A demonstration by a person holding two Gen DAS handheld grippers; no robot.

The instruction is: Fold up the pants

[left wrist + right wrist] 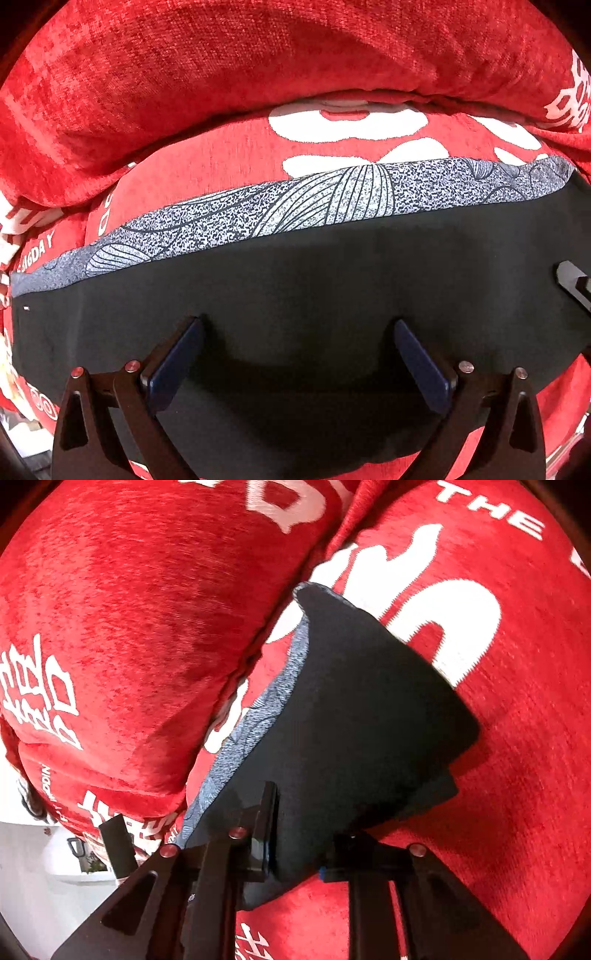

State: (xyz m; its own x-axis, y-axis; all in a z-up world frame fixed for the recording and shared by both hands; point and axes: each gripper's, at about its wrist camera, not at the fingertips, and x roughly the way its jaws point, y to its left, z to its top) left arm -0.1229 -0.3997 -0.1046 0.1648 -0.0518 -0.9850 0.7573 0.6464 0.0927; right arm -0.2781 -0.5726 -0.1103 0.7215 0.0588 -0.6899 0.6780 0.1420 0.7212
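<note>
Two grippers work black pants [314,280] spread on a red sofa cushion [221,166]: left gripper [295,354] gapes above them; right gripper [295,834] pinches their edge. Soft, light cloth likely best taken at corners.

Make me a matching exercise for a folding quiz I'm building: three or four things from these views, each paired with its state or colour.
Things:
1. left gripper
2. right gripper
3. black fabric pants with grey patterned band
4. plush sofa cover with white lettering

States:
A. red
B. lying flat, grey edge showing
C. open above the cloth
D. with pants fabric between its fingers

Pairs: 1-C, 2-D, 3-B, 4-A
</note>
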